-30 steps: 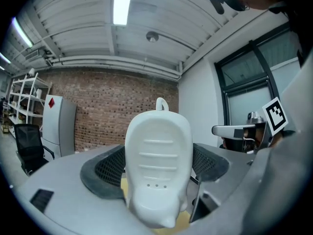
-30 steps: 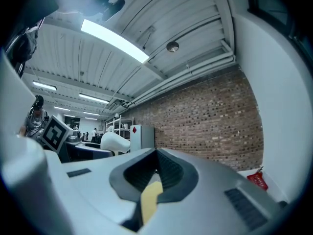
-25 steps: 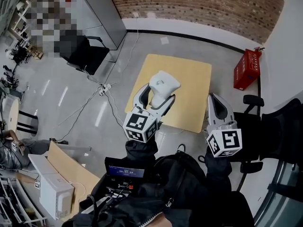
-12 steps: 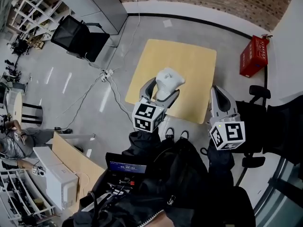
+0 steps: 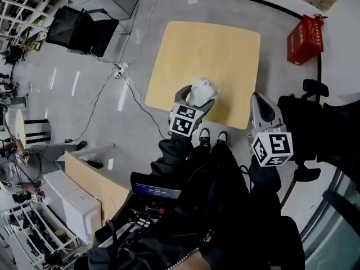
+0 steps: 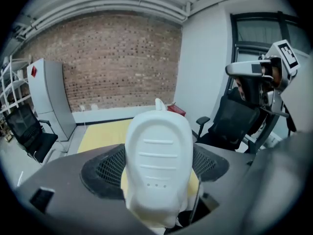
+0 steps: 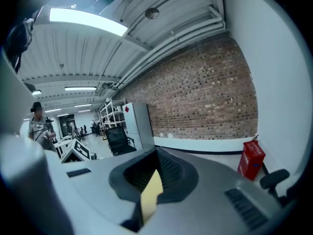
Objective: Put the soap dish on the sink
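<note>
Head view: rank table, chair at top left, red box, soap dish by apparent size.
1. table
2. chair
3. red box
4. soap dish, though nearer the camera and partly hidden in the left tool

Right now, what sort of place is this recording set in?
Probably an open office or lab space, not a bathroom: a brick wall, a black office chair, shelves and a wooden table. No sink shows, though the left tool holds a soap dish.
</note>
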Motion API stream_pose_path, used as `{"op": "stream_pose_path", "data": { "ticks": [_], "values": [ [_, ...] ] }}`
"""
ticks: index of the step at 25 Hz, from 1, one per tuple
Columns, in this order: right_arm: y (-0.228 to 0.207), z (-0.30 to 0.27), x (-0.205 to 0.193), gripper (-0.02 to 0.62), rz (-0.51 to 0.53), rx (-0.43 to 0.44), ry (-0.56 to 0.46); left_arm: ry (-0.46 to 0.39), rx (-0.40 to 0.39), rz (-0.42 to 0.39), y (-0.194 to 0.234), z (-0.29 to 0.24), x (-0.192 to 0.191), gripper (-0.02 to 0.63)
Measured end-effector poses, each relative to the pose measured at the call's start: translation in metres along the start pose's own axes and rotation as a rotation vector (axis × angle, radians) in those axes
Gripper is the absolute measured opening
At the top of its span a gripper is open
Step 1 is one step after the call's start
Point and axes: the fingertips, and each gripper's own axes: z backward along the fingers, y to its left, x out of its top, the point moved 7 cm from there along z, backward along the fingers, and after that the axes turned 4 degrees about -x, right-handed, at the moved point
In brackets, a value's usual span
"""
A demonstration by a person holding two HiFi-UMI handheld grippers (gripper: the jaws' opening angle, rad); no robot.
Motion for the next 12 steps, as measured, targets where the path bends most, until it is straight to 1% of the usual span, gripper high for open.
{"op": "stream_pose_path", "data": {
  "ticks": [3, 5, 9, 12],
  "values": [
    [-0.002, -0.01, -0.017, 0.005, -0.013, -0.01, 0.046, 0.086, -0.01, 0.001, 0.011, -0.024, -0.027, 0.426],
    [-0.003, -0.016, -0.027, 0.005, -0.02, -0.013, 0.07, 0.143, -0.019, -0.018, 0.015, -0.041, -0.043, 0.426],
    [-0.006, -0.028, -0.042, 0.005, -0.035, -0.021, 0.111, 0.262, -0.039, -0.085, 0.023, -0.072, -0.067, 0.426],
    [-0.007, -0.033, -0.049, 0.005, -0.041, -0.027, 0.139, 0.346, -0.06, -0.155, 0.028, -0.092, -0.086, 0.426]
  ]
}}
